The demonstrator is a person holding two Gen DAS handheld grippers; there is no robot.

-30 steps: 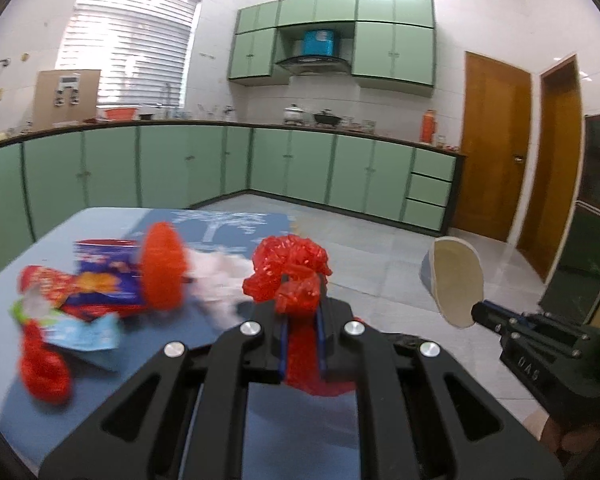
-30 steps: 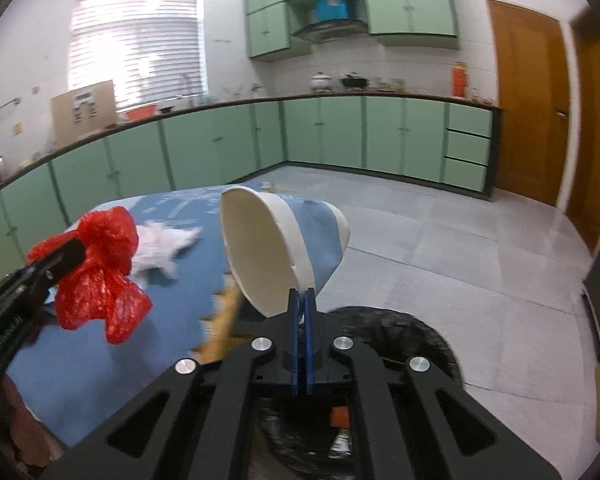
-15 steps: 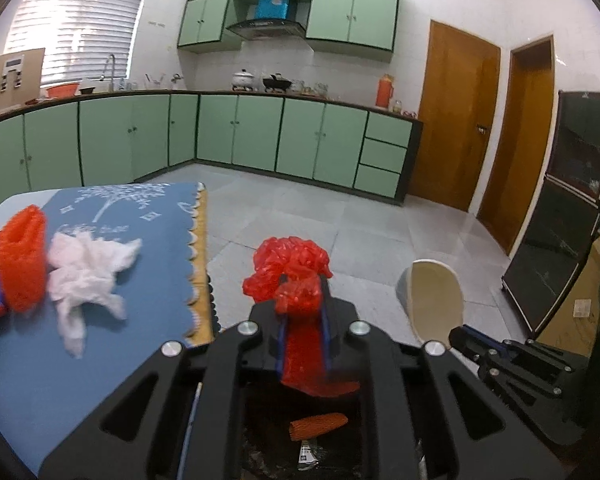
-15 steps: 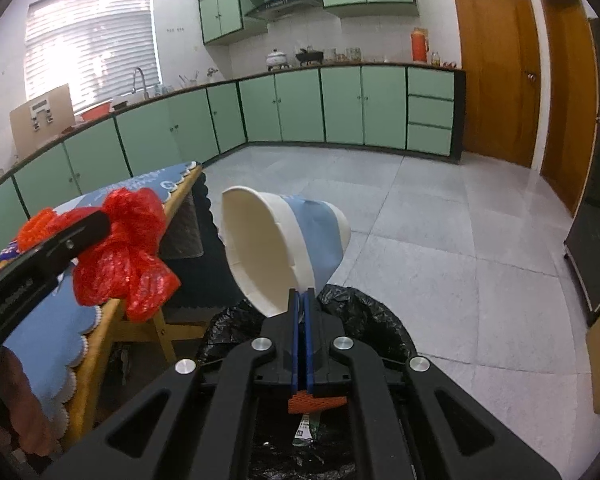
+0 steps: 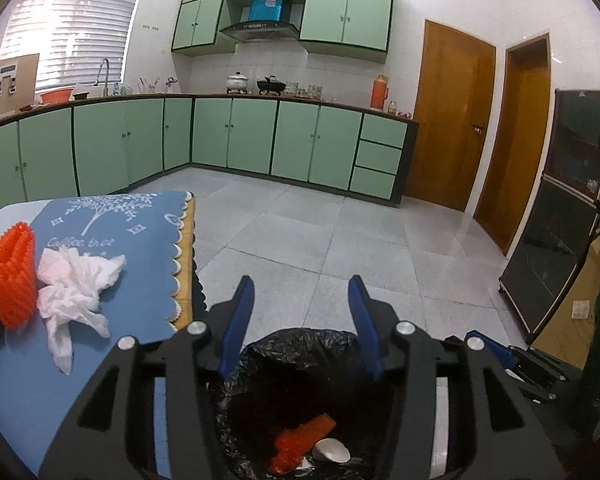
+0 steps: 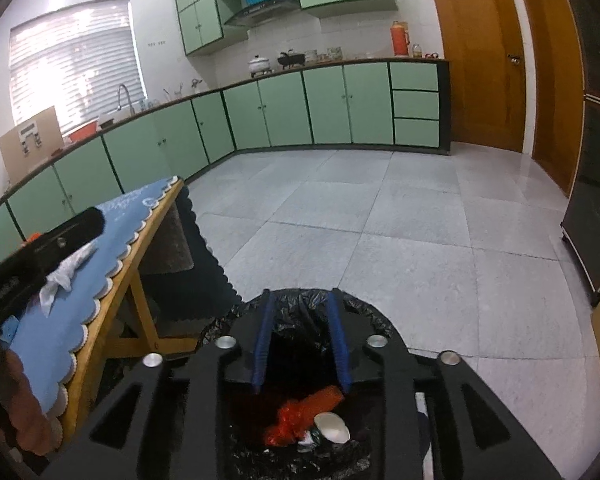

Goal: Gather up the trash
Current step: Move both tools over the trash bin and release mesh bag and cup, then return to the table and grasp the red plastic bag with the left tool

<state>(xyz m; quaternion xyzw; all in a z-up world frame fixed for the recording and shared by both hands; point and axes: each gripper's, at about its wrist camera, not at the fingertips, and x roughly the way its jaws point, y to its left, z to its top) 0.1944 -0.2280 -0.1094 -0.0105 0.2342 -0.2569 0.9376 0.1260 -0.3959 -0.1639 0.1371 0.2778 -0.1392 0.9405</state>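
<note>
Blue-clothed table bears tissue, orange netting.

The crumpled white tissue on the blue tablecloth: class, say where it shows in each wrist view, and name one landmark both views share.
Left wrist view: the white tissue lies at left of centre on the blue tablecloth, beside an orange mesh sleeve.
Right wrist view: the tissue shows at the far left, partly behind the left gripper.
Shared landmark: the black-lined trash bin under both grippers.
</note>
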